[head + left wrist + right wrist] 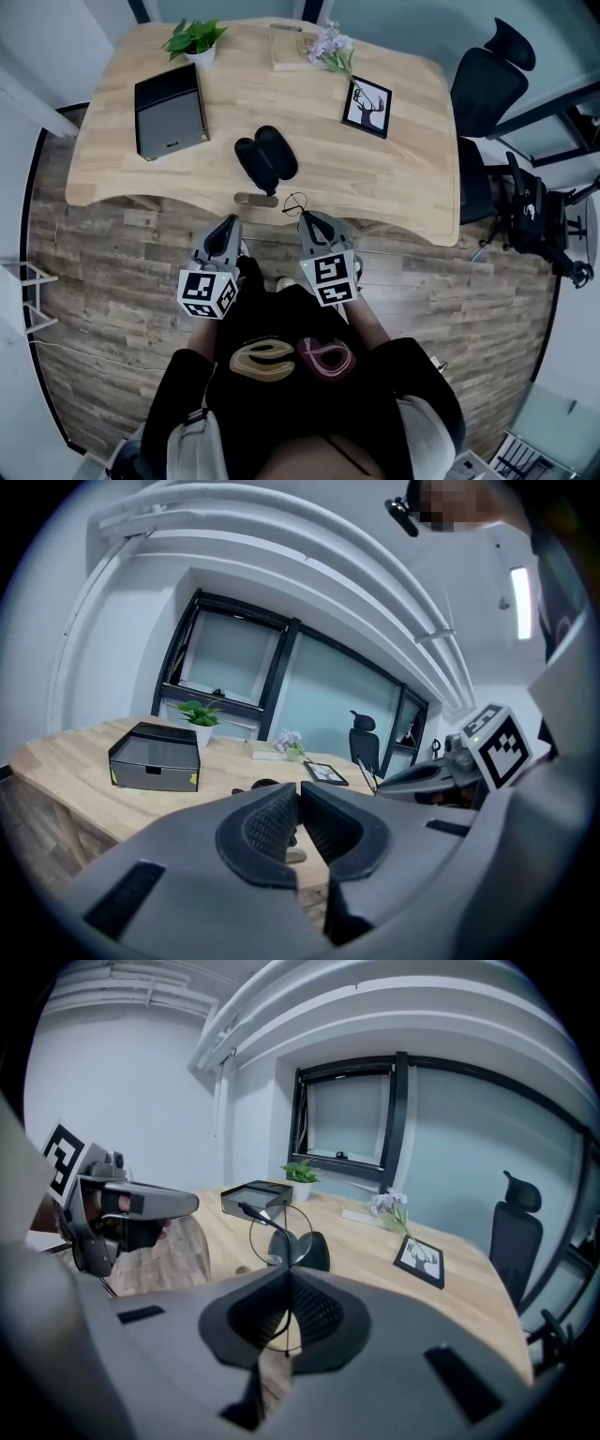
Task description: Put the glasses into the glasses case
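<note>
Right gripper (286,1275) pinches glasses (267,1223) near the open glasses case (265,157), between grey box (170,111) and framed picture (367,106). Left gripper (298,795) is pressed together; the glasses' second lens is unclear.

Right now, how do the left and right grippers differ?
The right gripper has its fingers shut on the glasses, pinching a thin part of the frame; the left gripper has its fingers shut on nothing. In the head view, the right gripper's tip about reaches the near edge of the desk, while the left gripper sits slightly short of it. Both point toward the black case on the desk.
</note>
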Demonstrator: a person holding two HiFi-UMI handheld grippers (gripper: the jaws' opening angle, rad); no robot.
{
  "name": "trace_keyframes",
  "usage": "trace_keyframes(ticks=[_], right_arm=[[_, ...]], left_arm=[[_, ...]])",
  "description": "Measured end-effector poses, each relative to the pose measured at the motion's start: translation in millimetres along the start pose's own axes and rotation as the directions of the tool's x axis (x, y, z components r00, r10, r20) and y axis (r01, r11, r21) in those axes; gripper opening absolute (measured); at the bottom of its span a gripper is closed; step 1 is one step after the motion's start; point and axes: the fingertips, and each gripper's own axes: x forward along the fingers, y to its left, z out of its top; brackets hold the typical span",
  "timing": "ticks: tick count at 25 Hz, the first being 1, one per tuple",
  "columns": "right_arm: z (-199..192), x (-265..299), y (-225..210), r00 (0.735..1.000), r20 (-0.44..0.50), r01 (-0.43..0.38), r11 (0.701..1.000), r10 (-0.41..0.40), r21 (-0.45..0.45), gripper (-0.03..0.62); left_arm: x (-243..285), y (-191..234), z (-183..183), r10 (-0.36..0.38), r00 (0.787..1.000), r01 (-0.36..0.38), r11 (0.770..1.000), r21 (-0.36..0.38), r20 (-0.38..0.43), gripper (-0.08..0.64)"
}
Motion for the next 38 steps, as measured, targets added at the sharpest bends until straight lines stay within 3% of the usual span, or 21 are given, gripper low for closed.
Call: trace_keyframes(ticks=[20, 28, 38], right_arm=[[47.2, 85.8, -6.0, 0.98, -0.09, 0.186, 0.978, -0.178, 0.09, 0.012], [57.5, 106.8, -7.1, 0.977, -0.108, 0.196, 0.976, -0.185, 0.097, 0.012], [69.1, 134.2, -19.3, 0.983, -0.148, 0.118, 0.989, -0.105, 0.084, 0.012]], left_arm=[[67.6, 101.9, 44.1, -0.165, 0.986, 0.166, 0.986, 0.03, -0.035, 0.025], [75.5, 123.1, 51.8, -0.151, 0.988, 0.152, 0.988, 0.038, -0.041, 0.021], [85.8, 134.9, 64.3, -0.072, 0.997, 0.073, 0.997, 0.025, -0.028, 0.021]])
